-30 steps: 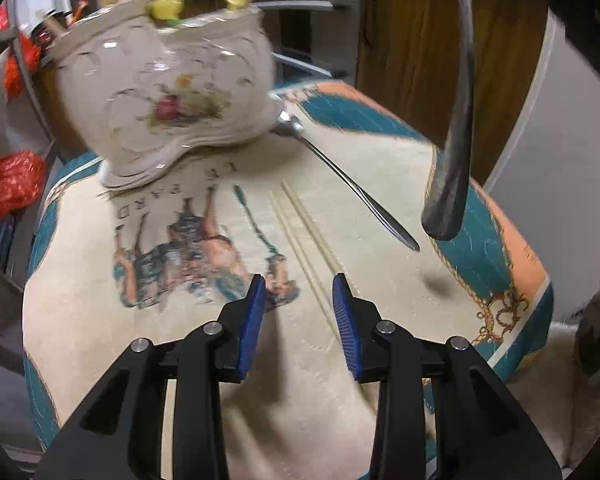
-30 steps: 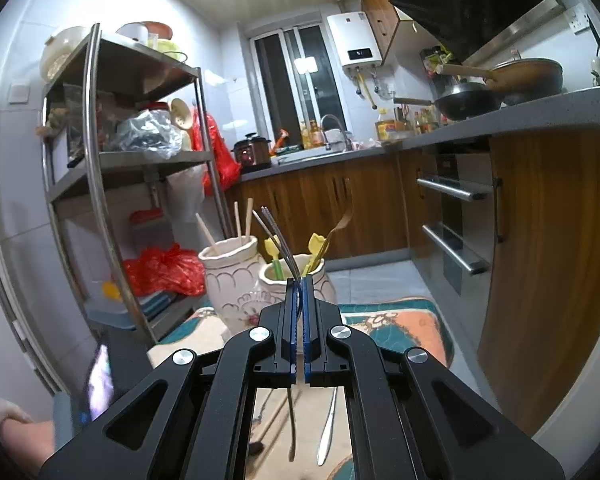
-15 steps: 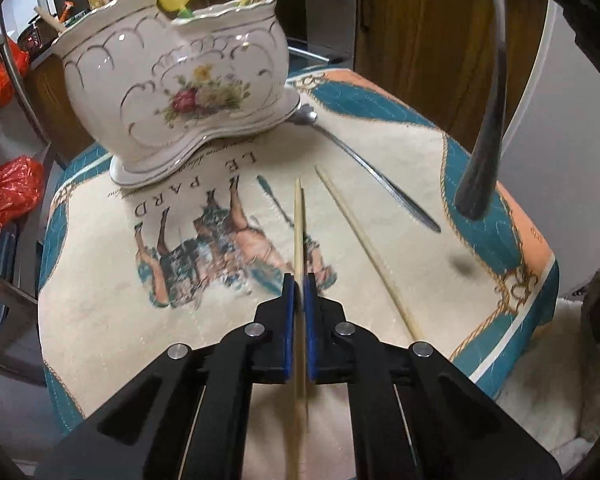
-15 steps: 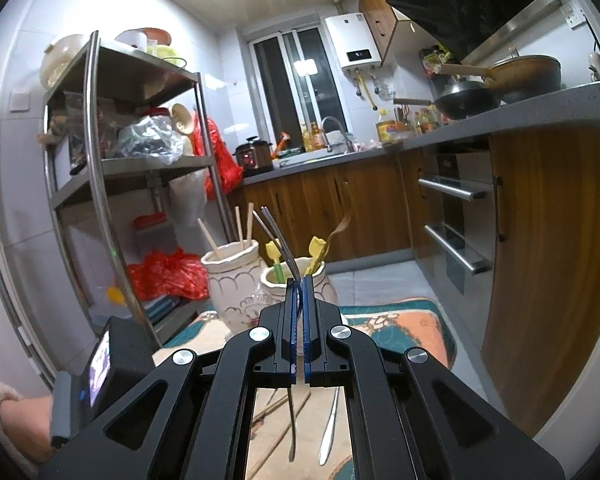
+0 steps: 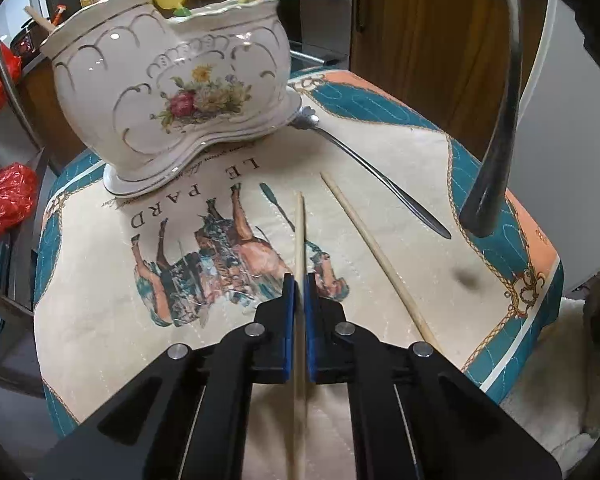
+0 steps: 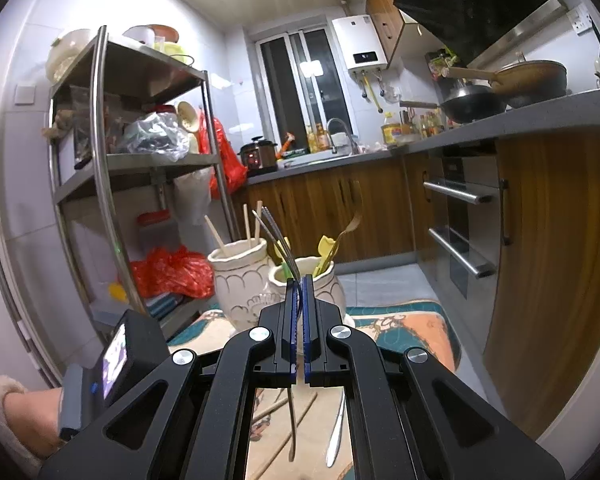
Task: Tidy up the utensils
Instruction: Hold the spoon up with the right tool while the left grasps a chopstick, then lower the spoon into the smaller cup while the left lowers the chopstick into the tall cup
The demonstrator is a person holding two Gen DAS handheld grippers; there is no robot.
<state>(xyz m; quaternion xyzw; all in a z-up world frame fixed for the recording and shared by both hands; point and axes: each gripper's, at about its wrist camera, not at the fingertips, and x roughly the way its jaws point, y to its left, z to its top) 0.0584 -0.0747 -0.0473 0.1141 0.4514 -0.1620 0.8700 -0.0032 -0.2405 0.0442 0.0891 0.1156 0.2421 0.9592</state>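
Chopstick (image 5: 299,240) is pinched in my left gripper (image 5: 299,280), jaws clamped tight on it, tip pointing to twelve o'clock toward the holder (image 5: 172,96). Second chopstick (image 5: 376,248) lies loose on the mat (image 5: 400,152), just at two o'clock of my left jaws, slanting away. Beyond it, a spoon (image 5: 372,164) lies on the mat with its bowl end touching the holder's base at one o'clock. My right gripper (image 6: 299,284) is closed on a fork (image 6: 278,236), tines up at eleven o'clock, handle hanging below the jaws. From the left camera that handle dangles at three o'clock, clear of the mat. Straight ahead of my right jaws, the holder's two cups carry chopsticks at eleven and yellow utensils at one.
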